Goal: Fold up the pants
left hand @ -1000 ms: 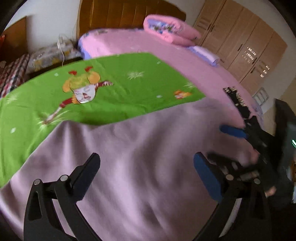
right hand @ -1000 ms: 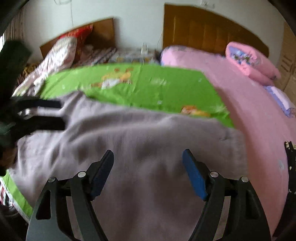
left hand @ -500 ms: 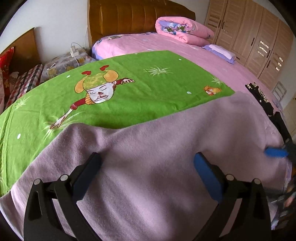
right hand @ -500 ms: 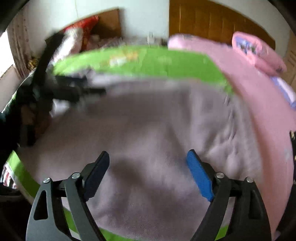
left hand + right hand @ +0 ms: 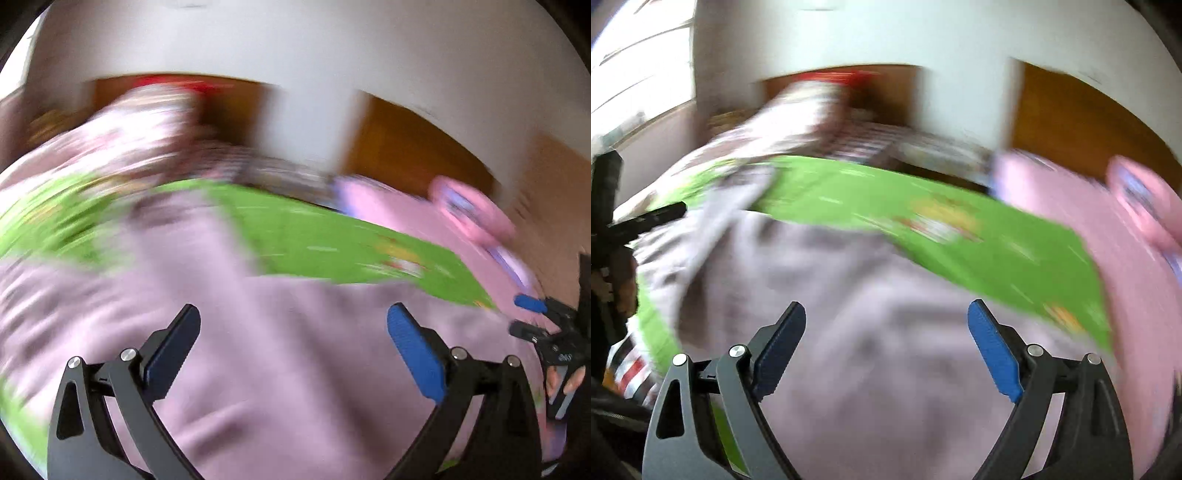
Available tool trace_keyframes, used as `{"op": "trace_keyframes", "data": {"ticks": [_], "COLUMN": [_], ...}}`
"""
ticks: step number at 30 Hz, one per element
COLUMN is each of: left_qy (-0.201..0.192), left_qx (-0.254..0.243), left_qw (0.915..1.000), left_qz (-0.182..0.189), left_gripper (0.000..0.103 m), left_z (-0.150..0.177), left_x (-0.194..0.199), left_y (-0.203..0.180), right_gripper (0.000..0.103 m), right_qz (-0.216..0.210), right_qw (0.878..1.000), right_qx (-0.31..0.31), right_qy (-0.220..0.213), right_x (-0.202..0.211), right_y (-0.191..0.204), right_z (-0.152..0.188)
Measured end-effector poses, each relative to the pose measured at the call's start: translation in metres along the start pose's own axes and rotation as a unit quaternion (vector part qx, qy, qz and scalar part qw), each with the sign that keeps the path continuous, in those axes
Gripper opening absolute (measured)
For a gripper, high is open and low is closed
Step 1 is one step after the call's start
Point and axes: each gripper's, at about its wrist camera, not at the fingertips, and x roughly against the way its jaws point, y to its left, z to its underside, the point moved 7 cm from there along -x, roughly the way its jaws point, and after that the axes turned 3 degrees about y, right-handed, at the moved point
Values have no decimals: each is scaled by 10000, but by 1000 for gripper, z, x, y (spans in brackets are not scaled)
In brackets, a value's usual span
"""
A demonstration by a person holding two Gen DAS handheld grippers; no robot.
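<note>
The mauve pants (image 5: pixel 295 350) lie spread flat on a green cartoon sheet (image 5: pixel 332 243) on the bed; they also show in the right wrist view (image 5: pixel 886 332). Both views are motion-blurred. My left gripper (image 5: pixel 293 325) is open and empty above the pants. My right gripper (image 5: pixel 886 321) is open and empty above the pants. The right gripper also shows at the right edge of the left wrist view (image 5: pixel 532 317), at the pants' right end. The left gripper shows at the left edge of the right wrist view (image 5: pixel 646 221).
A pink bedspread (image 5: pixel 1089 229) with a rolled pink quilt (image 5: pixel 476 214) lies to the right. Wooden headboards (image 5: pixel 1089 122) and a white wall stand behind. Pillows (image 5: pixel 798 114) sit at the back left. A window (image 5: pixel 635 74) is at the far left.
Both cameras have swung upward and leftward, so the wall and headboards fill more of the view. Both grippers stay open and empty over the pants.
</note>
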Motion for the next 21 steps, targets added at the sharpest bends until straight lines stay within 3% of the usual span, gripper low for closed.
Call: {"op": "trace_keyframes", "data": {"ticks": [2,5,8,11,16,21], "left_qy": [-266,-355,-483,-652,-512,-312], "left_qx": [828,1737,2491,3005,3093,3278], "left_qw": [9946,9781,9598,9453,9432,9372], "left_qz": [-560,-1089,-1203,-1088,-1098,-1149], "left_gripper": [101,101,100,91,77,67], "left_z": [9,25,41,45,33,43], "left_x": [39,71,86,91,70,48], "left_y": [78,161,220,261,288,304], "right_gripper": [86,86,78,65,55,46], "right_qz": [-627,-1663,-2412,-3096,-3274,-3365], "right_qw": [9955,9678,9353,9089,8947,8807], "right_qx": [706,1884,2584,2711,2792,3026], "right_qy": [-62,-120,135,677,1197,1397], "right_x": [-26,-72,-120,-178,-254,-282], "right_y": [55,154,238,317,394,425], "right_z": [-38,-97,-140,-173,-192,-189]}}
